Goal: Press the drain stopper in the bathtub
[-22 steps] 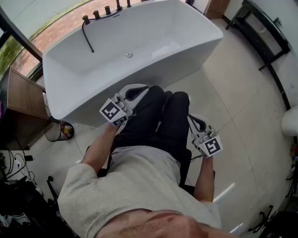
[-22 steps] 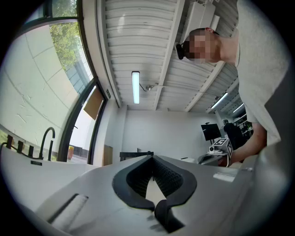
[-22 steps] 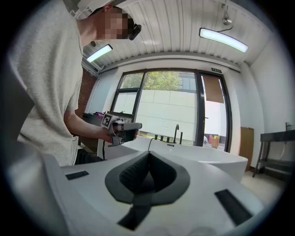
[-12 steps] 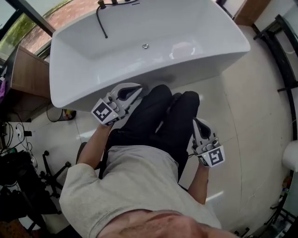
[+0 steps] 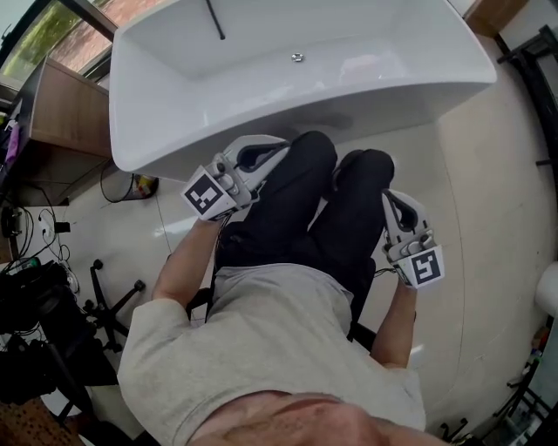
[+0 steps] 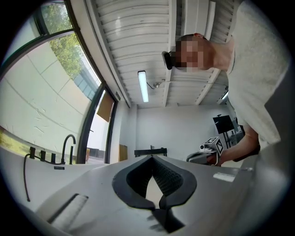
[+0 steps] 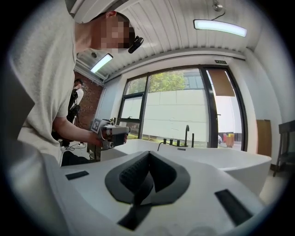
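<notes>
The white bathtub (image 5: 174,104) fills the top of the head view, and the small metal drain stopper (image 5: 297,57) sits on its floor. Both grippers hang outside the tub beside the person's dark trousers. My left gripper (image 5: 261,155) is just below the tub's near wall, and my right gripper (image 5: 394,202) is by the right knee. The left gripper (image 6: 152,157) is shut with nothing between its black pads. The right gripper (image 7: 149,153) is also shut and empty, looking toward the tub (image 7: 216,159) and its black taps (image 7: 186,133).
A wooden cabinet (image 5: 65,113) and a small bin (image 5: 131,185) stand left of the tub. A black chair base (image 5: 113,292) and cables lie at lower left. A black rack (image 5: 532,48) stands at upper right. A black hose (image 5: 214,22) hangs into the tub.
The head view has swung so the tub sits higher and further right in frame. Both grippers stay shut beside the legs, roughly where they were relative to the person.
</notes>
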Demonstrator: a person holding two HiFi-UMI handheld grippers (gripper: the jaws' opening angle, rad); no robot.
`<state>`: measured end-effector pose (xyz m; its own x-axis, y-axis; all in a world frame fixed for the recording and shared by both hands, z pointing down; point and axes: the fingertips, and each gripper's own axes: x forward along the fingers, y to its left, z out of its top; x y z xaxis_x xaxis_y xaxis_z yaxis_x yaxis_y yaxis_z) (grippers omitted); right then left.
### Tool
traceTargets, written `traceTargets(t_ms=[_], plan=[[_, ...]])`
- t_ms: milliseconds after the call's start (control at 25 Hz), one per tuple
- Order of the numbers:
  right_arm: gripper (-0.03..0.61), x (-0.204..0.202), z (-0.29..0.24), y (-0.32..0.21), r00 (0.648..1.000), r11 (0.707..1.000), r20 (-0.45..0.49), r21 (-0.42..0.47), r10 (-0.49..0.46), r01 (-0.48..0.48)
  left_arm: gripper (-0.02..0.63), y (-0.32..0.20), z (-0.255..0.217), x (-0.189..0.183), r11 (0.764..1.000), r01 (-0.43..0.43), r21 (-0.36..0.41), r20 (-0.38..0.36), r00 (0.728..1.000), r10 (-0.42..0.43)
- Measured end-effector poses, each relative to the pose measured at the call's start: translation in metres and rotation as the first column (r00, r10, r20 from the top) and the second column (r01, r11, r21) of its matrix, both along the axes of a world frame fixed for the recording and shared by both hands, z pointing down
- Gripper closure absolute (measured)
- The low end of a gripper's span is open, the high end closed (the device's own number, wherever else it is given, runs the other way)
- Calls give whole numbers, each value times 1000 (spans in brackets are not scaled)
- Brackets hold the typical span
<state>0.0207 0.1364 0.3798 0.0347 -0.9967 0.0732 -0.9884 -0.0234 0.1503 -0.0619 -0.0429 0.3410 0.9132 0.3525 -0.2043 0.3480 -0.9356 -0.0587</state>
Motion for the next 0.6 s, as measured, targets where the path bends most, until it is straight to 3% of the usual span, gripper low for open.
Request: traceTargets(t_ms=[320,600], plan=[[578,-22,-4,-45,996,996,4,6,-88,88,607,-37,2,-25,996,82,-24,12,997,-82],[578,-39,9,-87,979,978,71,-64,-193,197,607,-70,34,-59,976,213,49,122,968,-218]])
